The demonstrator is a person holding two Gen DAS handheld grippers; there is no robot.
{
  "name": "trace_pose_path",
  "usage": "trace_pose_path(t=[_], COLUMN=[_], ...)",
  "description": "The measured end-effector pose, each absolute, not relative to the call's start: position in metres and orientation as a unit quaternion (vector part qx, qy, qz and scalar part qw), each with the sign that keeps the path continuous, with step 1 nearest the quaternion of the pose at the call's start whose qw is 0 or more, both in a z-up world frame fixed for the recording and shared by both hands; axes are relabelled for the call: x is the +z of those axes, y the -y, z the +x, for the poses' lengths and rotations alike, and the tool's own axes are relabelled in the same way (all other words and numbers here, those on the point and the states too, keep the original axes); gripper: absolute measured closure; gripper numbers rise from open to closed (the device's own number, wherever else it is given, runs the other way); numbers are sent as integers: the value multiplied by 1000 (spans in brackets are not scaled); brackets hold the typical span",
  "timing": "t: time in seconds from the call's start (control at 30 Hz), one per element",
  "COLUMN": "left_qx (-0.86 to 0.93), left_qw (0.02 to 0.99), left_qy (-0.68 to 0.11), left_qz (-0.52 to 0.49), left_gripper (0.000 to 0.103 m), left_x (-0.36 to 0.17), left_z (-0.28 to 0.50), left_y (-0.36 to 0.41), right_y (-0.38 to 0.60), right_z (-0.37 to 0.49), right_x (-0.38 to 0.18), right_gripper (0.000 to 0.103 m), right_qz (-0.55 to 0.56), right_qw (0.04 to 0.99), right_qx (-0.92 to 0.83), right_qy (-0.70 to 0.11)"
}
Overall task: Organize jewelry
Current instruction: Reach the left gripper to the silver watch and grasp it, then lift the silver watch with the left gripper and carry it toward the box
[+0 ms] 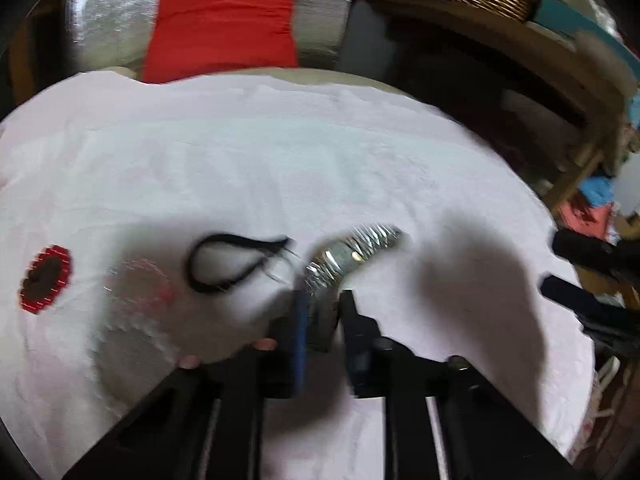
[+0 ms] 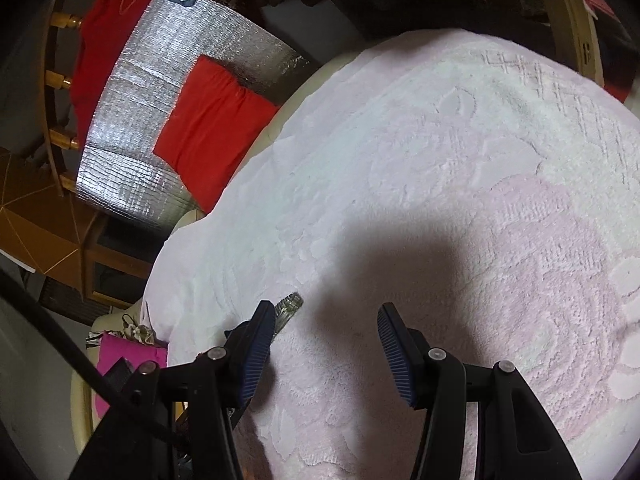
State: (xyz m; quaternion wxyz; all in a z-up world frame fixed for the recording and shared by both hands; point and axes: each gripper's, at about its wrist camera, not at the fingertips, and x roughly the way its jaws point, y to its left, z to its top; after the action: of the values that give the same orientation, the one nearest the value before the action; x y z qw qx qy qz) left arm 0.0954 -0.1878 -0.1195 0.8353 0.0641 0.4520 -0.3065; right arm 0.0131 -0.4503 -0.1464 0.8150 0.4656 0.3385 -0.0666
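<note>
Scanning leftward first, a red bead ring (image 1: 46,279) and a black cord loop (image 1: 232,262) lie loose on the towel-covered desk (image 1: 320,160), apparently unsorted. The left tool (image 1: 323,312) pinches the silver bracelet (image 1: 352,252) at its near end. The right tool (image 2: 326,334) stands half open, empty.

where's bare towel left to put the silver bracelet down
The far half of the pink towel, between the jewelry row and the edge by the red cloth, is bare. So is the shadowed patch right of the silver bracelet. The near left is crowded: red ring-shaped piece, black cord loop, left tool.
</note>
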Motion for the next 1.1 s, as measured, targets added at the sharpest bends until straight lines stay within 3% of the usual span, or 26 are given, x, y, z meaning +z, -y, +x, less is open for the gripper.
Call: trace_pose_path(t=[0.33, 0.5, 0.53, 0.73, 0.93, 1.0, 1.07, 1.1], left_qx=[-339, -340, -340, -323, -287, -294, -308, -317], left_qw=[825, 821, 822, 838, 847, 841, 836, 834], left_qy=[-446, -457, -457, -439, -448, -454, -452, -448], left_qz=[79, 39, 28, 1, 16, 33, 52, 60], left_gripper=[90, 91, 103, 103, 103, 99, 73, 65], left_x=[-103, -87, -81, -55, -69, -73, -77, -78], left_z=[47, 37, 37, 41, 52, 49, 45, 41], left_y=[166, 133, 123, 75, 54, 61, 76, 86], right_y=[440, 429, 425, 392, 362, 362, 368, 373], right_z=[11, 16, 19, 39, 54, 55, 56, 54], right_x=[-139, -137, -137, -141, -137, -137, -138, -140], right_gripper=[46, 46, 46, 46, 46, 46, 46, 46], right_qz=[447, 440, 436, 426, 405, 396, 402, 405], right_qw=[826, 829, 831, 828, 833, 840, 838, 836], right_qx=[-68, -51, -44, 12, 34, 17, 4, -1], right_qy=[-336, -341, -344, -365, -374, -371, -370, -369])
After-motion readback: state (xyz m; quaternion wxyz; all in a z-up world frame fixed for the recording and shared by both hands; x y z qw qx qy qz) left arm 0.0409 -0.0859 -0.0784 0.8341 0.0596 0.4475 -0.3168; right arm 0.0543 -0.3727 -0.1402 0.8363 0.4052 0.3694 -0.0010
